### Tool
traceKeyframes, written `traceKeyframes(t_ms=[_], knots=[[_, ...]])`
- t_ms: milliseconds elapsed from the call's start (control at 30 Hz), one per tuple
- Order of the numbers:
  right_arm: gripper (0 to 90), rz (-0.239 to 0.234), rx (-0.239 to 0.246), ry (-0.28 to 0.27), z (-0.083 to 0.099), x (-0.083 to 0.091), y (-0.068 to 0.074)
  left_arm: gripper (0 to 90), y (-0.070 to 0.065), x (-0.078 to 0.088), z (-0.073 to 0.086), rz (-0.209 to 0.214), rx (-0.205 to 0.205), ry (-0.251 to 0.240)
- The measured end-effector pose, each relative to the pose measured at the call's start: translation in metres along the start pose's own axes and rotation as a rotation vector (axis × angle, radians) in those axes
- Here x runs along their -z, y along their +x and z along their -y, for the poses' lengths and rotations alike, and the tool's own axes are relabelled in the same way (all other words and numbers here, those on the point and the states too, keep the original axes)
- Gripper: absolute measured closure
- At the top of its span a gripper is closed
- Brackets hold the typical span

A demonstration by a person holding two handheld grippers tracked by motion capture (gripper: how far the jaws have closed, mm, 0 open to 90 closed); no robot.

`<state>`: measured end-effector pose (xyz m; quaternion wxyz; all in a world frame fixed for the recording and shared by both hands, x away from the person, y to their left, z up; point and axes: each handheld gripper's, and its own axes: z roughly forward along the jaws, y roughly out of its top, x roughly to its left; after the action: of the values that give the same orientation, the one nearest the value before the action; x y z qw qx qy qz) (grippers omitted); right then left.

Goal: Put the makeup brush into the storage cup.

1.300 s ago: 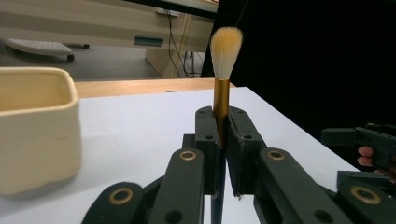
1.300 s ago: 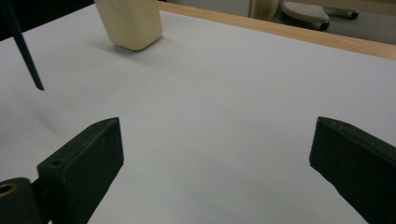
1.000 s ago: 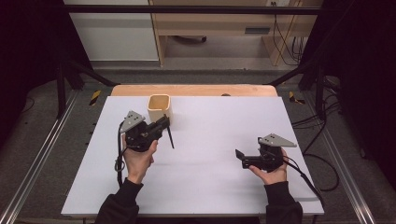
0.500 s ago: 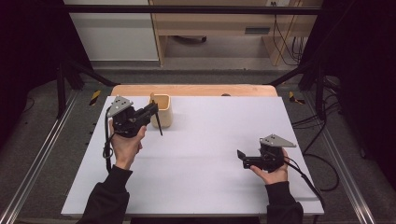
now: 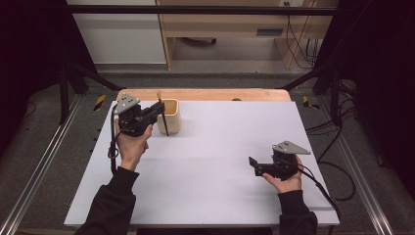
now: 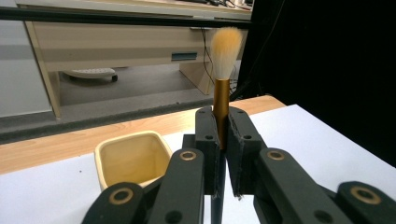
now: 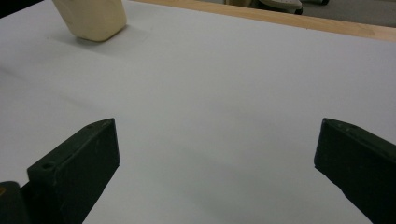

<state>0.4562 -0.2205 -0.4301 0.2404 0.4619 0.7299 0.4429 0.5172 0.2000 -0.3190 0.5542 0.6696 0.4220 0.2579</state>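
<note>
**benchrat:** Brush [image 6: 221,88] check, anyone? Where's it sitting compared to the grippers?

**tablecam_fan:** It's clamped in the left gripper [image 6: 223,140]. In the left gripper view both black jaws are squeezed onto the gold handle, bristles sticking straight up above the jaw tips, and the dark lower end of the handle hangs out below them. So the brush is upright and pinched roughly mid-handle.

**benchrat:** And relative to the cup?

**tablecam_fan:** Using the beige cup [image 5: 170,115] as the landmark: from the high view the left gripper [image 5: 157,110] is just beside the cup's left side, held up off the white table [image 5: 215,161] by the person's left hand [image 5: 131,144]. The brush [image 5: 163,120] crosses in front of the cup's left wall, its dark tail pointing down next to that wall. Whether it actually touches the cup, I can't tell. In the left gripper view the cup [image 6: 132,161] sits below and to the left of the jaws.

**benchrat:** Other one?

**tablecam_fan:** The right gripper [image 5: 252,165] is well away from the cup, toward the near right of the table, aimed back in the cup's direction. Jaws are spread wide with nothing between them, just bare table. The cup [image 7: 92,18] shows far off at the top left of the right gripper view.
</note>
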Motion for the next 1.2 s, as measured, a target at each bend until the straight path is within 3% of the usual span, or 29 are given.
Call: traceKeyframes(t_ms=[800, 1200], knots=[[0.4, 0.011, -0.01, 0.005, 0.0, -0.001, -0.002, 83.3, 0.024, -0.022, -0.031, -0.048, -0.005, -0.023], [0.4, 0.007, -0.005, 0.009, 0.001, -0.003, -0.002, 83.4, 0.036, -0.039, -0.029, -0.066, -0.009, -0.017]])
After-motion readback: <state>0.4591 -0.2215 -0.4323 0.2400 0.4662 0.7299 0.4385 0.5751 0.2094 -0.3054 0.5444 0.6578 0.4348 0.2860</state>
